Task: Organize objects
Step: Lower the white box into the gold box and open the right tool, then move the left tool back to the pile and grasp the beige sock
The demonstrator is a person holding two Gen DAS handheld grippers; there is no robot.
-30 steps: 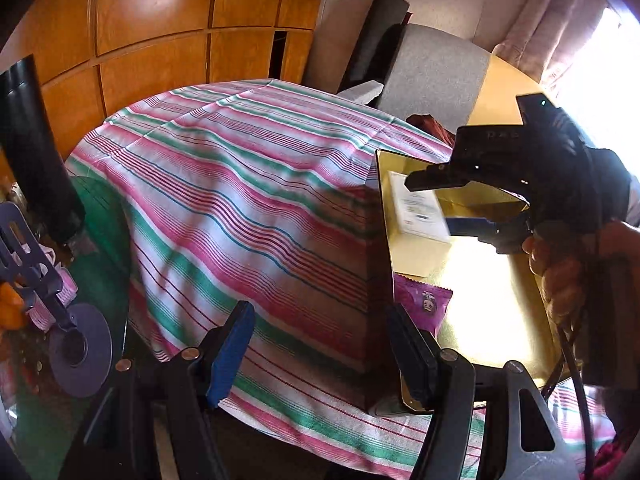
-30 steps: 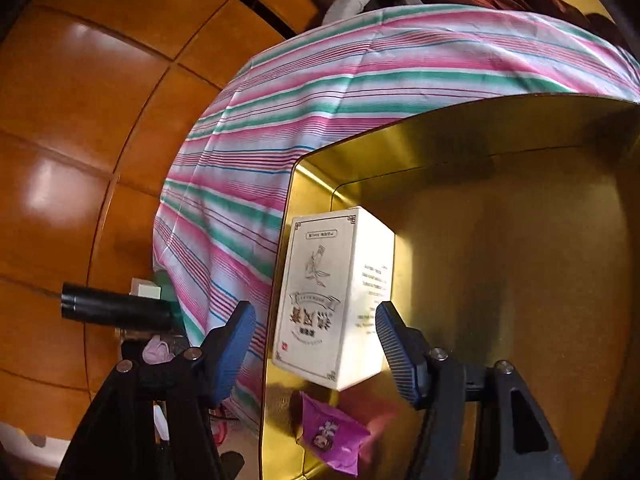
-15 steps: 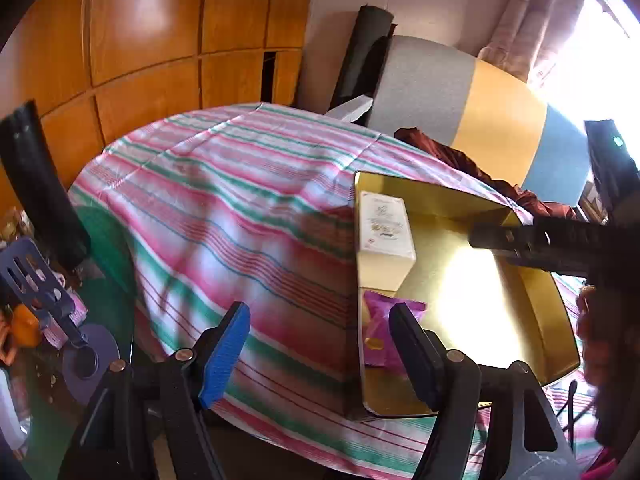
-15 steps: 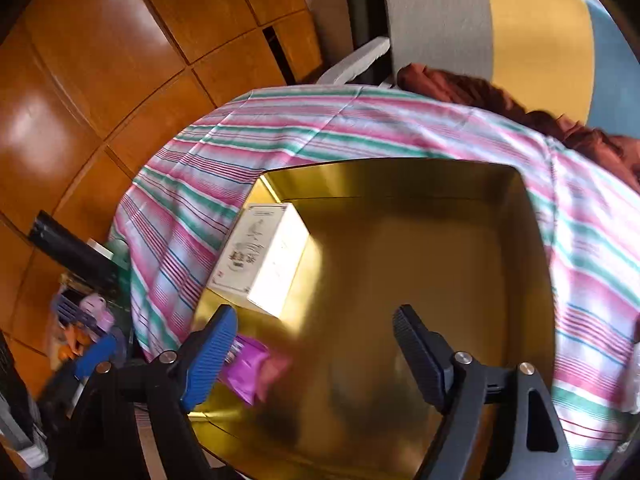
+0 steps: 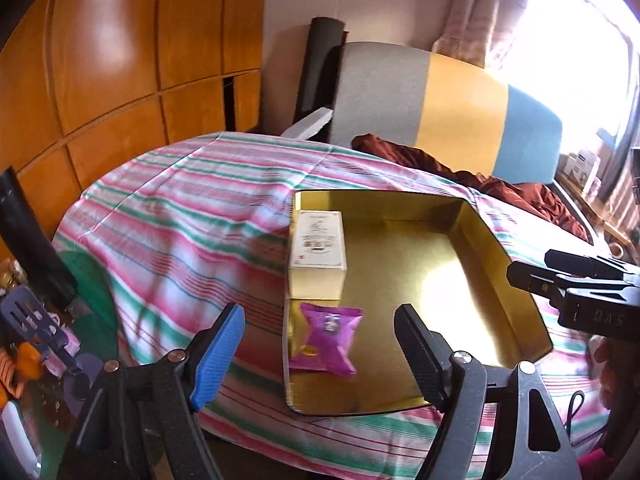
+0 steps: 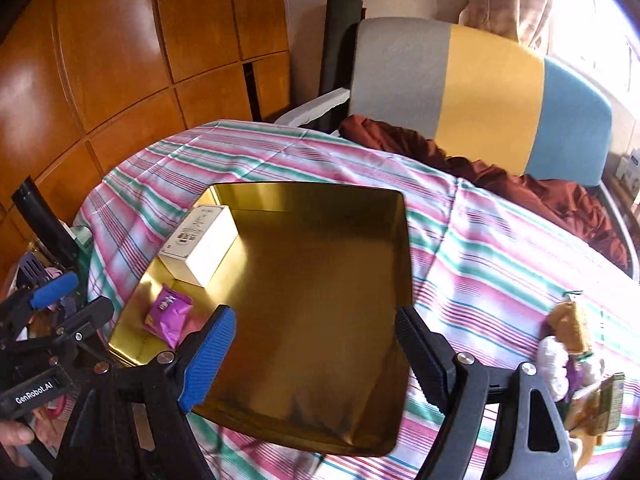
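Both jaws empty above gold tray (image 6: 402,240).

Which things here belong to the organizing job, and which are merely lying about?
Job: gold tray; white box and purple packet inside it; loose snack packets on the striped cloth.

Lying about: brown garment, striped chair, slotted spatula.

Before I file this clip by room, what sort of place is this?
Probably a lived-in room at home: a bed or table under a striped cloth, wooden cabinet doors, a curtained window, and a gold tray for sorting small items.
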